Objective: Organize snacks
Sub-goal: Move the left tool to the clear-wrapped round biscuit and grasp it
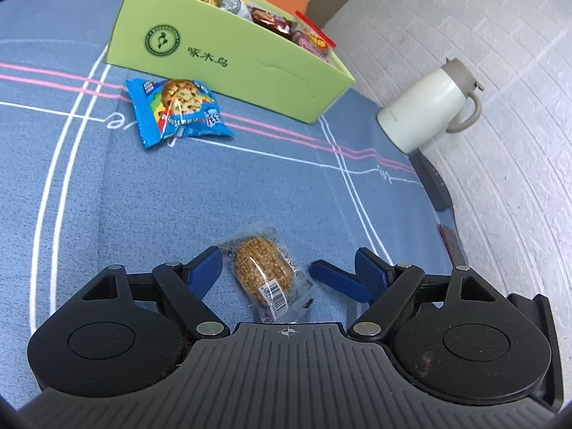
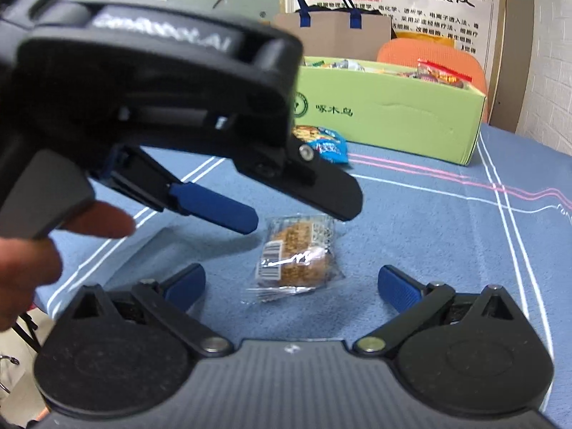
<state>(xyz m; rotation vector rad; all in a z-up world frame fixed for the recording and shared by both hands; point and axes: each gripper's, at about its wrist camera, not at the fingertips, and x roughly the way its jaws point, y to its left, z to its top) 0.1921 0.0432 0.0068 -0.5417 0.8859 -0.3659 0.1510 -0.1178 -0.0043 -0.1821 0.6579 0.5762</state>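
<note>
A table under a blue striped cloth (image 1: 178,196) holds a light green cardboard box (image 1: 228,68) full of snacks. A blue-wrapped cookie packet (image 1: 177,111) lies just beside it. Nearer, a clear-wrapped sesame cake (image 1: 262,275) sits between the left tool (image 1: 266,268), released. The right tool (image 2: 291,280), also released, faces the same cake; the two could collide, or slippery film could slide free.

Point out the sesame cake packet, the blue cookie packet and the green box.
sesame cake packet (image 1: 260,272): left wrist view, on the brown cake inside the clear wrapper.
blue cookie packet (image 1: 178,111): left wrist view, on the printed cookie picture.
green box (image 1: 228,71): left wrist view, on its front wall.
</note>
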